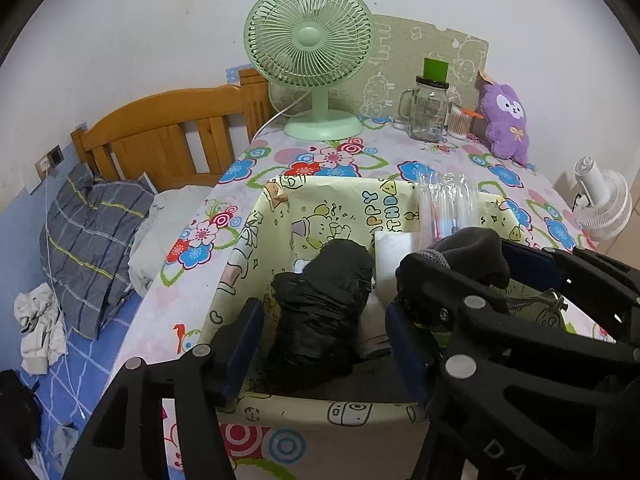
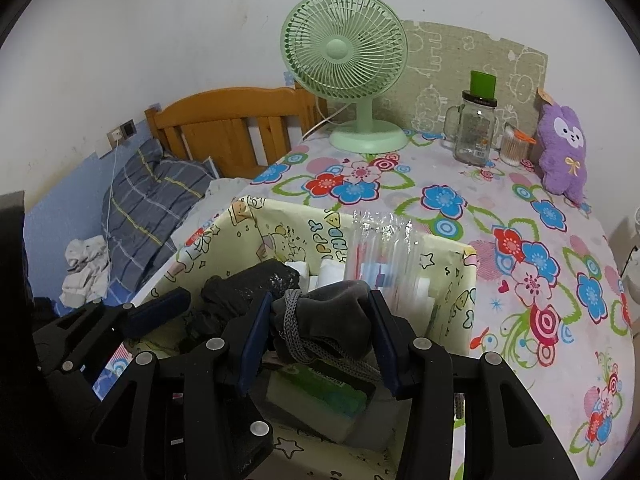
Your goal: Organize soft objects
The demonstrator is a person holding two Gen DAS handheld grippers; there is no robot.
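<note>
The black bundle sits in the cartoon box; left gripper jaws apart around it. Right gripper squeezes the grey pouch (not dropped yet).

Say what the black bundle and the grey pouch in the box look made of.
Black bundle: likely thin plastic film, glossy, with sharp shiny crinkles. Grey pouch: soft matte fabric, perhaps fleece or velvet, with a knitted drawstring; it bulges between the right gripper pads.
</note>
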